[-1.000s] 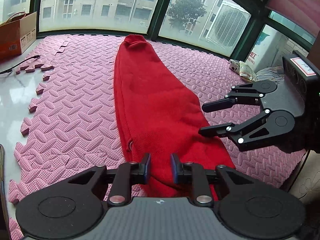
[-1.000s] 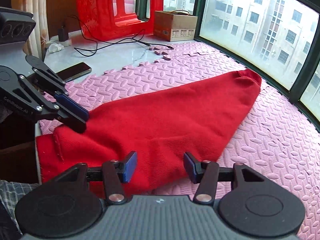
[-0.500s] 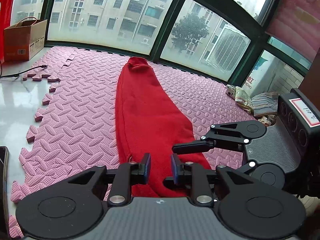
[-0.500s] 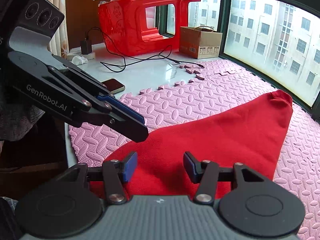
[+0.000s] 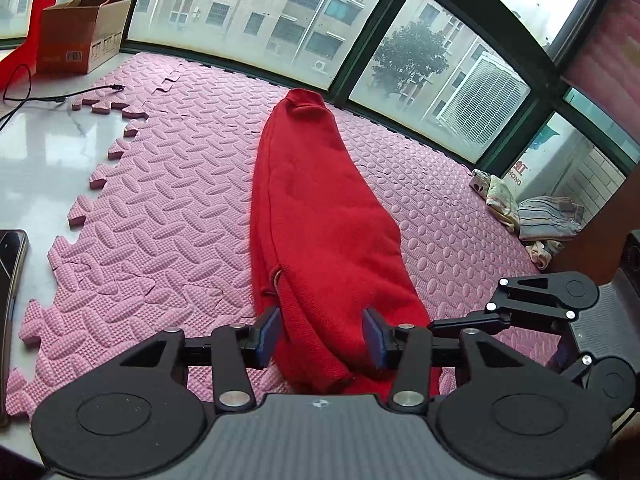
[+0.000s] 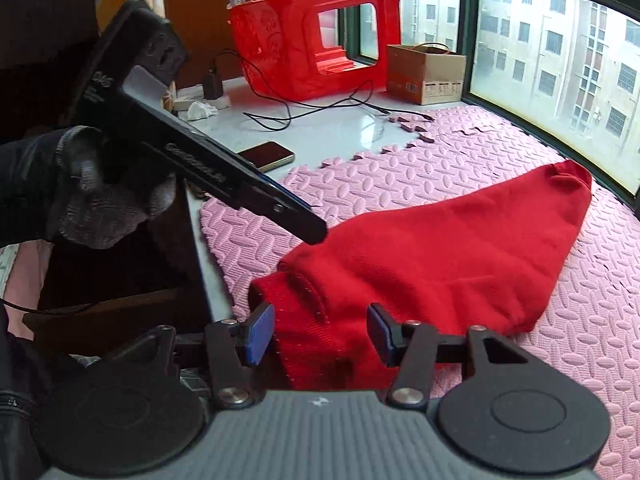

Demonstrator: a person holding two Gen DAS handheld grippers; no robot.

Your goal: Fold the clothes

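Left wrist view: left gripper point(image 5: 322, 334) has just been opening, its jaws parted and straddling the red garment's point(image 5: 320, 216) near end on the pink foam mat point(image 5: 168, 184), which stretches toward twelve o'clock. Right gripper point(image 6: 320, 334) likewise stands parted over that end. A shallow pinch may catch only the top layer and skew the fold.

Both tools are matte black: the left gripper point(image 5: 322, 334) and right gripper point(image 6: 320, 332) each carry blue pads point(image 6: 260, 334), silver screw heads and round discs either side of a ribbed grey body. White lettering runs along one arm. The hand point(image 6: 108, 196) wears a grey knitted glove, dark sleeve behind.
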